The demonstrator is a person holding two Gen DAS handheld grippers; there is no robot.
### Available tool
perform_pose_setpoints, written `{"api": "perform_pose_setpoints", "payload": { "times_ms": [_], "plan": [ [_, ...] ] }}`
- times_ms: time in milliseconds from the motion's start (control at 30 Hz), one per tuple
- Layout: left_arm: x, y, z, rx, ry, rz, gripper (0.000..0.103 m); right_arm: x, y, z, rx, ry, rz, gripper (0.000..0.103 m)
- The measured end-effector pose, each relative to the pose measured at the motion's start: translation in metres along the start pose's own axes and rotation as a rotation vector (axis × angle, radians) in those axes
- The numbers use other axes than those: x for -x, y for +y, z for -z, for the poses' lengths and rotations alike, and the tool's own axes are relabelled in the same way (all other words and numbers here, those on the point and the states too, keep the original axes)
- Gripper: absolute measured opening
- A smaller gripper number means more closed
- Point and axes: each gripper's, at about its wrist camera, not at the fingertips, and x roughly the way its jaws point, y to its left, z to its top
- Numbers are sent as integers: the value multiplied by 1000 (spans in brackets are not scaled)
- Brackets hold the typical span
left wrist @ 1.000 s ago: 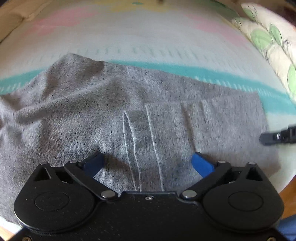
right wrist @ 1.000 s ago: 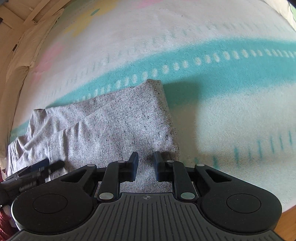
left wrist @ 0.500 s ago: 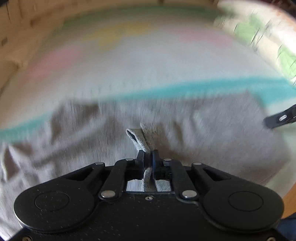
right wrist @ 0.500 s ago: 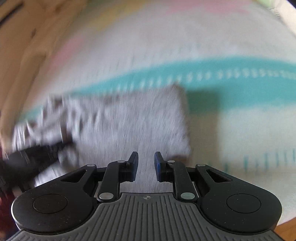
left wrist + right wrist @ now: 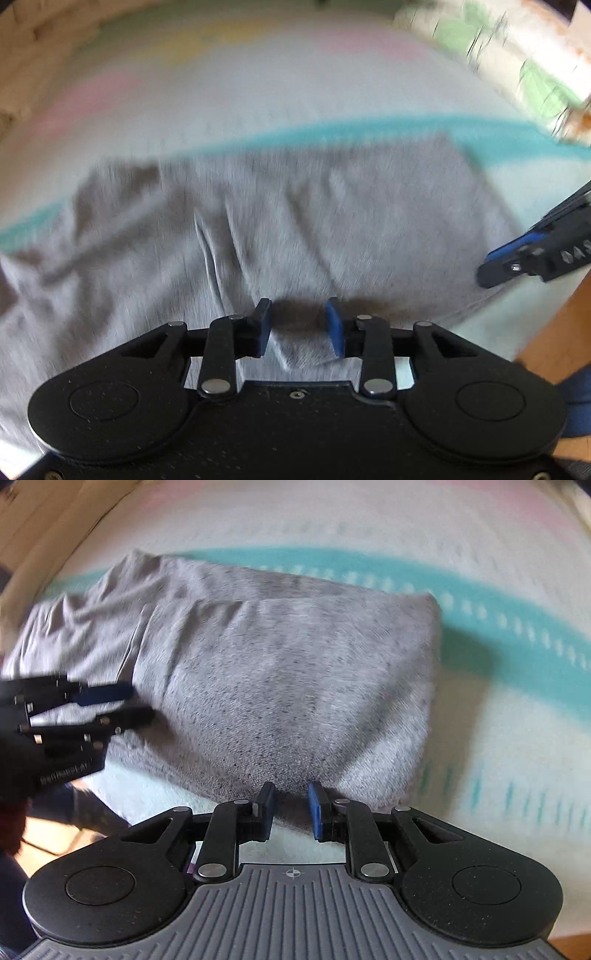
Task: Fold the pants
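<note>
Grey flecked pants (image 5: 332, 206) lie folded on a pale blanket (image 5: 258, 92). My left gripper (image 5: 299, 328) hovers over their near edge, its jaws opening; a small raised fold of cloth sits between the pads, which do not press on it. In the right wrist view the pants (image 5: 277, 672) form a thick folded stack with a square corner at the right. My right gripper (image 5: 291, 808) stands at the stack's near edge, jaws a narrow gap apart, cloth behind the gap but not pinched. Each gripper shows in the other's view: right gripper (image 5: 489, 267), left gripper (image 5: 138, 702).
The blanket has a teal stripe (image 5: 498, 602) behind the pants and faint pink and yellow patches. A leaf-print pillow (image 5: 517, 55) lies at the far right. Wood (image 5: 554, 332) shows past the bed's near right edge, and a wooden frame (image 5: 55, 535) at the far left.
The left gripper went from wide open to shut on a pinch of cloth, and now stands partly open with the cloth slack. Both views have rotated; the right gripper sits nearer the stack's edge.
</note>
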Motion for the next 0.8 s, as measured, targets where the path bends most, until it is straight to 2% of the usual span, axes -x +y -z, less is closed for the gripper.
{"api": "perform_pose_setpoints", "payload": {
  "times_ms": [100, 233, 300, 400, 500, 567, 633, 733, 800],
  "plan": [
    [3, 5, 0, 0, -14, 6, 47, 9, -1, -9, -36, -61, -10, 20],
    [12, 34, -4, 106, -48, 8, 47, 25, 9, -27, -57, -203, -75, 22],
    [20, 50, -8, 136, -81, -35, 47, 29, 15, -37, -81, -262, -124, 29],
    [27, 82, -10, 198, -128, -132, 48, 27, 33, -53, -75, -306, -173, 29],
    [38, 121, -8, 286, -155, -202, 50, 15, 60, -74, -59, -309, -210, 29],
    [45, 146, -3, 348, -172, -242, 57, 6, 74, -83, -72, -299, -242, 29],
    [51, 171, 5, 411, -187, -291, 58, -6, 87, -92, -93, -271, -263, 29],
    [57, 204, 21, 490, -187, -355, 58, -26, 109, -106, -117, -199, -242, 29],
    [62, 226, 33, 550, -190, -372, 59, -41, 123, -111, -99, -167, -216, 29]
  ]
}}
